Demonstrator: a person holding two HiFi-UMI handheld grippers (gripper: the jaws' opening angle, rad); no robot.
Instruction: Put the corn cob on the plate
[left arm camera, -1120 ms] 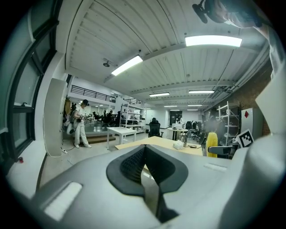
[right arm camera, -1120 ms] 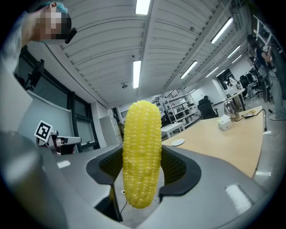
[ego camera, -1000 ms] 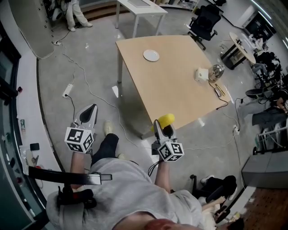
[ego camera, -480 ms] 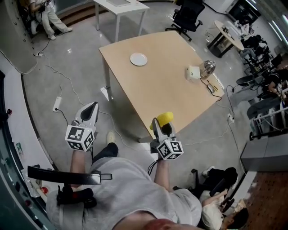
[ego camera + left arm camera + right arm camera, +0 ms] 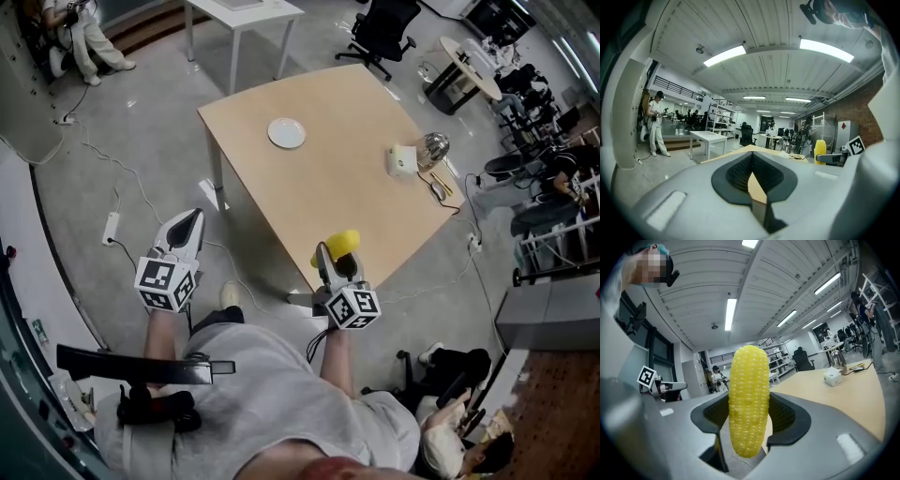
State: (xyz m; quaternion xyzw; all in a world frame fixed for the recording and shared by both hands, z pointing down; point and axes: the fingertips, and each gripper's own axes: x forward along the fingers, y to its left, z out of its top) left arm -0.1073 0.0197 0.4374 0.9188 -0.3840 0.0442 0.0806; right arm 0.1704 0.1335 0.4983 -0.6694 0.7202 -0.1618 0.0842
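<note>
Corn cob (image 5: 749,401): held upright, pinched by right gripper (image 5: 333,262) short of tabletop (image 5: 366,197). Plate (image 5: 286,132): sited well ahead, slightly leftward (far side). Left gripper (image 5: 190,225): pressed together, empty.

The corn cob (image 5: 749,399) has a bumpy, slightly glossy skin of yellow kernels. The right gripper (image 5: 333,259) holding it is smooth matt grey plastic with dark ribbed pads (image 5: 780,414). The table (image 5: 328,187) top looks like pale, smooth matt wood, the plate (image 5: 287,132) on it is smooth and white, the kettle (image 5: 435,147) is shiny metal, and the grey floor (image 5: 141,131) has a polished sheen.
</note>
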